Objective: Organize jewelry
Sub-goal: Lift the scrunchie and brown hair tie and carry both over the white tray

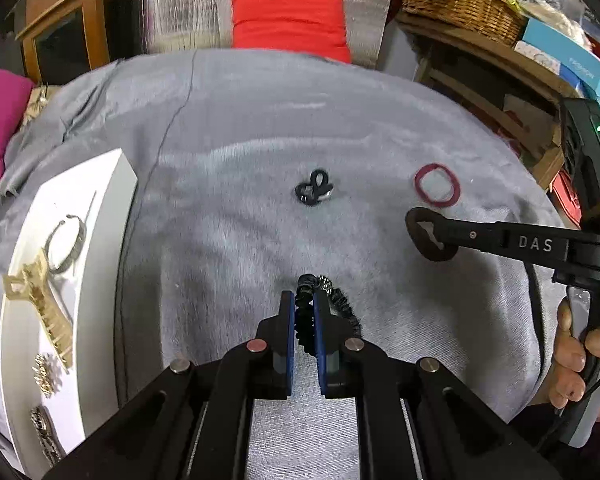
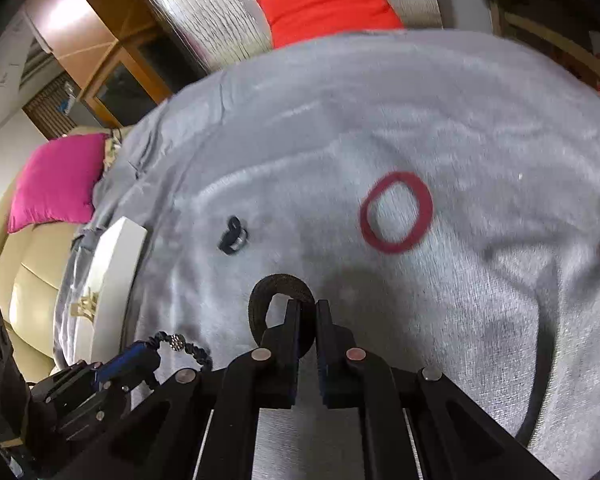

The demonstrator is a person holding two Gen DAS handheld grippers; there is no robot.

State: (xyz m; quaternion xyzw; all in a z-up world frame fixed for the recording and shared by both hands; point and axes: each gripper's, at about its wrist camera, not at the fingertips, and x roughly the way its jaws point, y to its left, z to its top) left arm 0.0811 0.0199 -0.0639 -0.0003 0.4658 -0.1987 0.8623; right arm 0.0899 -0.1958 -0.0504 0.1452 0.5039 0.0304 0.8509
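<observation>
left gripper (image 1: 304,312): jaws clamped on black beaded scrunchie (image 1: 332,300), near centre
right gripper (image 2: 308,320): jaws pinching dark hair tie (image 2: 260,292), right of it
sorted: gold claw clip (image 1: 40,300), bangle (image 1: 66,246) on white tray (image 1: 112,184), left
left to do: black ring knot (image 1: 314,192), red band (image 1: 437,184), far on grey cloth (image 1: 260,120)

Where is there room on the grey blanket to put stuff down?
The grey blanket is bare behind the small black hair tie and red ring, toward the red cushion. Bare too between the hair tie and white tray. The tray is crowded.
</observation>
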